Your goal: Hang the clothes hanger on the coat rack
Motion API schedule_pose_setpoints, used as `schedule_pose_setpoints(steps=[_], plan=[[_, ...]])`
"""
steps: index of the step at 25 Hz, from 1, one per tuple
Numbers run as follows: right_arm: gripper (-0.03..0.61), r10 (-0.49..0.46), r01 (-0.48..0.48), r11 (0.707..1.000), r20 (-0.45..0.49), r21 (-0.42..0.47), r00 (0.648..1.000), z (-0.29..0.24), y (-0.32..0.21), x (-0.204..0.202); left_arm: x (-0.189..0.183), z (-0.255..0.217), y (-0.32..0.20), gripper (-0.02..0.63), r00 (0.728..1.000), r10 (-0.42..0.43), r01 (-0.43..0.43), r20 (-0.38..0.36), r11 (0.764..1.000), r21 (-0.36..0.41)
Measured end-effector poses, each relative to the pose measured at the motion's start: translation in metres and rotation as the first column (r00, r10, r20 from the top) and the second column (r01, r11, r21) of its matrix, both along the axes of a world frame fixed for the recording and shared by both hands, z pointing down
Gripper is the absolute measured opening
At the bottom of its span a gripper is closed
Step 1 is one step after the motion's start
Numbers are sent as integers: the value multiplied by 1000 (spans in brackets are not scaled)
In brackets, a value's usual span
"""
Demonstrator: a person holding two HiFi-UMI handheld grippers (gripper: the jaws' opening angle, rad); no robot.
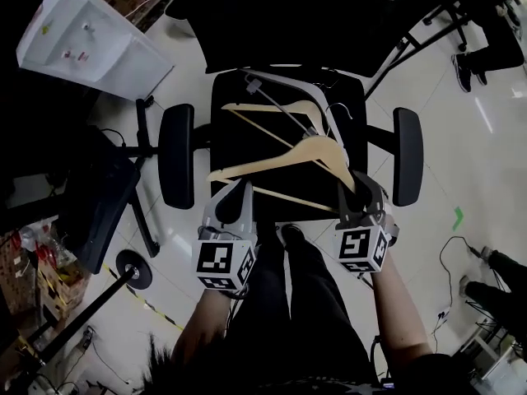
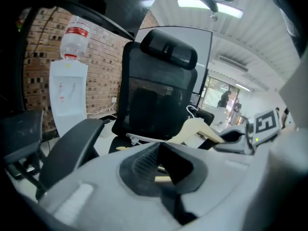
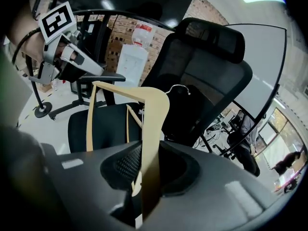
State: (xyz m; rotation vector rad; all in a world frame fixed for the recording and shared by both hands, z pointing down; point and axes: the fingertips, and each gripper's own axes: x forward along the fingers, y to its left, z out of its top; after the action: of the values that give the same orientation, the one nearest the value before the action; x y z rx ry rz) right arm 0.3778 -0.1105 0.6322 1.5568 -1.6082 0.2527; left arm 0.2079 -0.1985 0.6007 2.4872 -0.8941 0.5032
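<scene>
My left gripper (image 1: pixel 233 194) is clamping one end of the pale wooden clothes hanger (image 1: pixel 317 149), with only a sliver of wood showing between its pads. My right gripper (image 1: pixel 356 194), part closed, is pinching the other arm. Beyond, a second wooden hanger (image 1: pixel 272 108) is lying on the black office chair (image 1: pixel 176 155), its hook hard to make out.
</scene>
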Motion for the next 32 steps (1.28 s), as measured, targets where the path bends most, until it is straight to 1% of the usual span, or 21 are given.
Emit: schedule_pose_setpoints(steps=[8,14,17,20,23,25,26,28,32], plan=[[89,-94,93,993,14,79,995,-78,21,-21,-24,-74,27,5,996,-90,91,-20,992,91],[87,-144,142,980,7,141,990,-122,16,-27,-38,-115,39,5,985,-162,168,-52,975,143],[87,-199,196,968,6,154,980,-140,12,-36,-46,-138,45,5,983,-178,185,-50,965,188],[87,-289,285,941,-5,179,957,-161,4,-54,-62,-163,49,5,974,-224,228,-44,944,239],[87,-391,385,896,-16,222,920,-185,-11,-84,-92,-194,52,5,950,-306,310,-60,908,281],[87,-460,449,858,-13,252,888,-199,-19,-108,-115,-213,58,5,928,-367,367,-62,877,308],[87,-498,482,835,-12,266,867,-206,-23,-121,-128,-221,61,5,914,-403,398,-55,858,324],[87,-572,550,783,-13,290,820,-217,-29,-149,-157,-237,70,5,876,-480,461,-39,812,358],[87,-701,671,666,-34,326,712,-240,-34,-212,-218,-271,95,5,784,-618,585,-58,704,402]])
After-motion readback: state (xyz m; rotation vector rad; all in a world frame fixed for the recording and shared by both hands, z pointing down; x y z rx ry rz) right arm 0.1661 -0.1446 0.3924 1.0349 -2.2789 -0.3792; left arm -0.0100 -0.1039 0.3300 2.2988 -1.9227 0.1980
